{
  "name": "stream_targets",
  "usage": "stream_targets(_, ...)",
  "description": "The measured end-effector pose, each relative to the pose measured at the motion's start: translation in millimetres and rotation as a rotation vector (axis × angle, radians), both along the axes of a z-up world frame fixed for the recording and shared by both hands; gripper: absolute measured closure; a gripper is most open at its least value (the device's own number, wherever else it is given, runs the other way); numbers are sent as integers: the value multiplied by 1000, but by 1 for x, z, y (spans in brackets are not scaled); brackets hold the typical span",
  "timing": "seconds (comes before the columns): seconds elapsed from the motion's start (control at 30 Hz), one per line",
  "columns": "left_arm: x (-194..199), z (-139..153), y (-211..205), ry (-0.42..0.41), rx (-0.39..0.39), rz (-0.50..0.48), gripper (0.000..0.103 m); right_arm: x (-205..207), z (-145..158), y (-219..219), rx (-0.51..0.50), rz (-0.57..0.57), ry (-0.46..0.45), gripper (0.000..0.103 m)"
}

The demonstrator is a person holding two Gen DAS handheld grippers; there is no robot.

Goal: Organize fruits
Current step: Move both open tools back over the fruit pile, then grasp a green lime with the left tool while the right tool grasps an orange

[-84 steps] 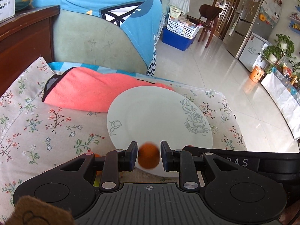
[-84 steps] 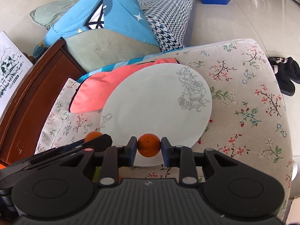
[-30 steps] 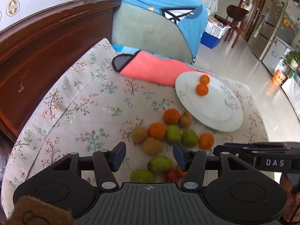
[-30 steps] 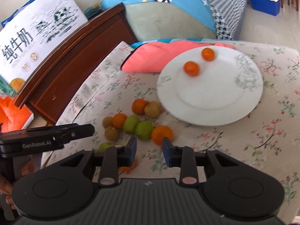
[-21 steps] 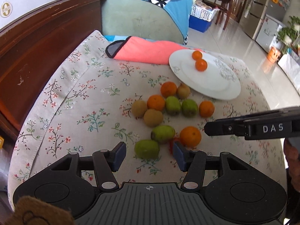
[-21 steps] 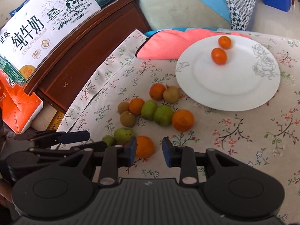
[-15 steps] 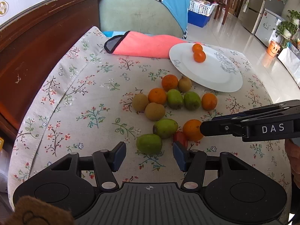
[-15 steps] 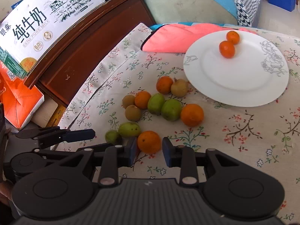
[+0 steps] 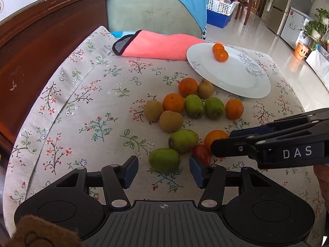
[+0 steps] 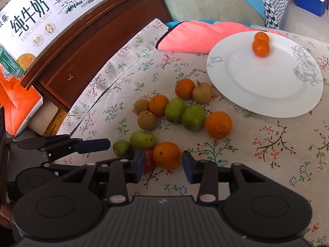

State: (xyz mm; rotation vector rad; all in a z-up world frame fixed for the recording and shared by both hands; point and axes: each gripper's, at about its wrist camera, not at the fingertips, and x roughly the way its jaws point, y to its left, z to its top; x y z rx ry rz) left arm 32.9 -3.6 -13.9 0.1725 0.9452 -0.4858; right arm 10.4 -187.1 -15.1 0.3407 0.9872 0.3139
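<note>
Orange [image 10: 167,155] between opening right fingers [image 10: 186,163], untouched; green fruit [image 9: 164,159] between open left fingers [image 9: 130,169].

A glossy white ceramic plate [image 10: 265,94] lies on matt floral woven cloth [image 10: 267,144]; a soft coral fleece towel [image 10: 191,39] at eleven o'clock, beside scuffed dark varnished wood [image 10: 86,41].

Two wrist fisheyes, close, angled down from the near side; both share fruit cluster [image 9: 191,111] and plate [image 10: 246,86].

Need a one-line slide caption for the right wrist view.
Right tongs opening around an orange on the floral cloth; two oranges already on the white plate.
</note>
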Motion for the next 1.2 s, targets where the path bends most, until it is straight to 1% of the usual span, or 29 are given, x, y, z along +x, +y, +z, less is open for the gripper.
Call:
stream_targets(0.07, 1, -2, -1, 3, 2, -4, 50, 2, -2, 2, -2, 1, 7, 61)
stream_targets(0.2, 3, -7, -1, 7, -4, -8, 55, 5, -7, 4, 4, -13, 28, 60)
stream_targets(0.27, 2, -7, -2, -3, -4, -13, 61, 5, -8, 5, 0, -15, 21, 61)
stream_targets(0.33, 3, -6, -1, 2, -19, -12, 68, 5, -8, 5, -5, -13, 17, 61)
stream_targets(0.37, 3, -6, -1, 3, -23, -11, 70, 5, -8, 5, -6, -14, 15, 61)
stream_targets(0.4, 3, -6, -1, 1, -24, -11, 71, 5, -8, 5, -9, -15, 14, 65)
stream_targets(0.43, 3, -6, -1, 2, -26, -11, 71, 5, -7, 5, -11, -15, 14, 66)
stream_targets(0.47, 3, -5, -1, 3, -29, -10, 71, 5, -7, 4, -13, -15, 14, 71)
stream_targets(0.63, 2, -2, 0, -7, -32, -1, 71, 4, -6, 5, -11, -11, 14, 71)
stream_targets(0.87, 0, 6, 0, -10, -53, 0, 71, 4, 0, 0, -3, -21, -10, 71)
stream_targets(1.03, -1, 14, -1, -17, -71, 3, 71, 4, -1, -2, -7, -23, 0, 71)
stream_targets(1.2, -1, 23, -2, -39, -99, 10, 71, 4, 10, -10, 10, -48, -36, 71)
